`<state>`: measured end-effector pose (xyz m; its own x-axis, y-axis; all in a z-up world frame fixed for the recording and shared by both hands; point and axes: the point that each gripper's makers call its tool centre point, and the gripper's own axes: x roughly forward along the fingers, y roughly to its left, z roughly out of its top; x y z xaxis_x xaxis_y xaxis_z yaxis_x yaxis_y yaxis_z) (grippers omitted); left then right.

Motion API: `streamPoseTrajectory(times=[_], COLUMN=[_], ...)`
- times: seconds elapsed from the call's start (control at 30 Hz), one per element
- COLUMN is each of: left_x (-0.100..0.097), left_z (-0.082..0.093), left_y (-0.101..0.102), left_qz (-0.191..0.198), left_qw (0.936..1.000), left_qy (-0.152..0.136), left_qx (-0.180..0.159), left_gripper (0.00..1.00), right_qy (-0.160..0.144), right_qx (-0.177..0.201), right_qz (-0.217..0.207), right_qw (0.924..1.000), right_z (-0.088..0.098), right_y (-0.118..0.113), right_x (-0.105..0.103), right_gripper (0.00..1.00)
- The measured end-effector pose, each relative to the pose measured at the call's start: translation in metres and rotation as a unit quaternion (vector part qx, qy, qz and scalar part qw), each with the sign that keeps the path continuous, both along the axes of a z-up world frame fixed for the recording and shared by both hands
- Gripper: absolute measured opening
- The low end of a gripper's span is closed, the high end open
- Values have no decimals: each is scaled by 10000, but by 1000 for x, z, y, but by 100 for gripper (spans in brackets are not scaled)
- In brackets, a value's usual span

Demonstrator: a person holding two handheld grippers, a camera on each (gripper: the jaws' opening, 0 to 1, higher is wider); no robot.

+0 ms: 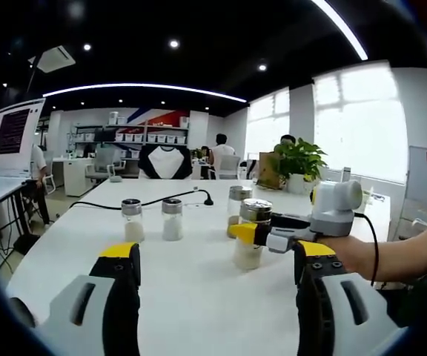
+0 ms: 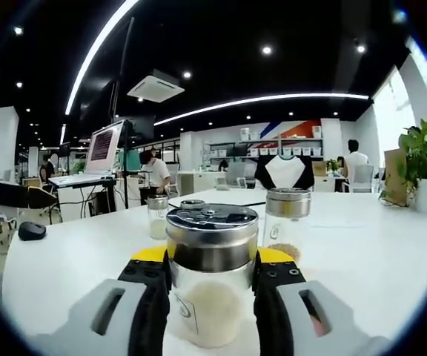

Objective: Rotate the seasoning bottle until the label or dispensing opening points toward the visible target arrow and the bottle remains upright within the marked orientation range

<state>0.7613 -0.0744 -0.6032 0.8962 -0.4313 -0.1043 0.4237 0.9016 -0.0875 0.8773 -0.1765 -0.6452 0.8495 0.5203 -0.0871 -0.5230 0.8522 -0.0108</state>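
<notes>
Between right gripper [image 2: 212,276] fingers: seasoning bottle [image 2: 211,274] upright, clamped | left gripper [image 1: 217,263] fingers spread, holding nothing

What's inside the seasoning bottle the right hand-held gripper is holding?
Through the glass of the seasoning bottle, pale whitish granules fill the lower part. The metal lid and the right hand-held gripper hide the rest.

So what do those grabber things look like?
Each gripper, left and right, has two chunky grey jaws with black inner faces, small screws and yellow tips. In the left gripper view, a black cable runs from the right gripper.
</notes>
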Motion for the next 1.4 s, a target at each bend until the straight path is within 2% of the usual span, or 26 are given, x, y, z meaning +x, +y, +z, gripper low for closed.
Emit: streamPoseTrajectory(times=[0.67,1.4], left_x=[0,-2], left_z=[4,0], left_y=[-6,-10], left_qz=[-78,-120], left_qw=[10000,9999], left_qy=[-45,33], left_qx=[3,-42], left_gripper=[90,90], right_qy=[-24,1], right_qx=[12,106], right_qz=[469,1280], right_qw=[9989,9917], right_z=[-1,-1], right_y=[2,6], right_x=[-2,-10], right_gripper=[41,41])
